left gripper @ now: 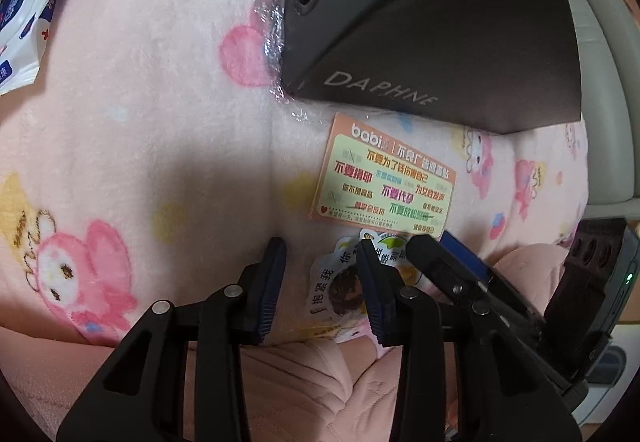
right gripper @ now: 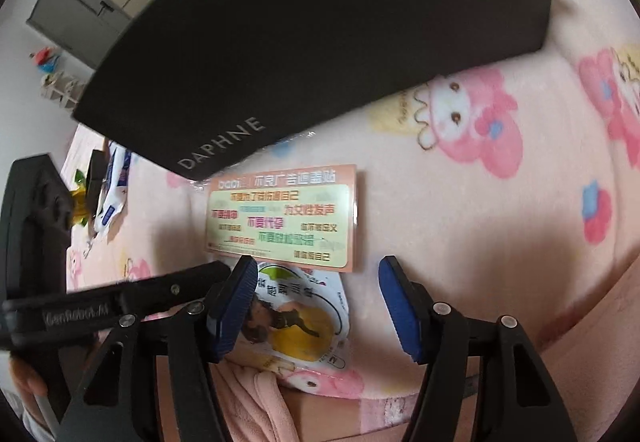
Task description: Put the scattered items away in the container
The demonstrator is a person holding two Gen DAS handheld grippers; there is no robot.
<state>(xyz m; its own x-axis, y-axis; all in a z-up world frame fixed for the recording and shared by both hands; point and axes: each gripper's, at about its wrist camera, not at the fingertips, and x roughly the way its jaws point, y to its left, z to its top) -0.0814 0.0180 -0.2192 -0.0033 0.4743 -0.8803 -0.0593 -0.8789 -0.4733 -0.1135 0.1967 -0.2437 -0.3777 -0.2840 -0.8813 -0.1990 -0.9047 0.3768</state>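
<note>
- Two claws show: the left claw (left gripper: 322,254) stands partly open with bare blanket between its pads, nothing held; the right claw (right gripper: 318,274) stands wide open, also empty.
- Two flat printed items lie on the pink cartoon blanket (left gripper: 140,122): one orange sticker sheet (left gripper: 386,178) with green and red lettering, and one die-cut sticker (left gripper: 340,282) with a figure in yellow, its top edge touching or slightly under the sheet's near edge.
- One dark box (left gripper: 432,22) marked DAPHNE lies just beyond the sticker sheet, a corner of it overhanging the sheet's far edge; crinkled clear plastic wrap (left gripper: 276,2) lies along its left side.
- Left claw's right pad rests over the die-cut sticker; right claw's left pad overlaps the sticker's left side, with open blanket to the right of both items.
- Blanket's near edge drops to a plain pink fabric just behind the claws.
- Only the left wrist view shows a white-and-blue wipes pack (left gripper: 32,2) at the far left.
- Only the right wrist view shows a grey cabinet (right gripper: 84,10) and room floor beyond the bed.
</note>
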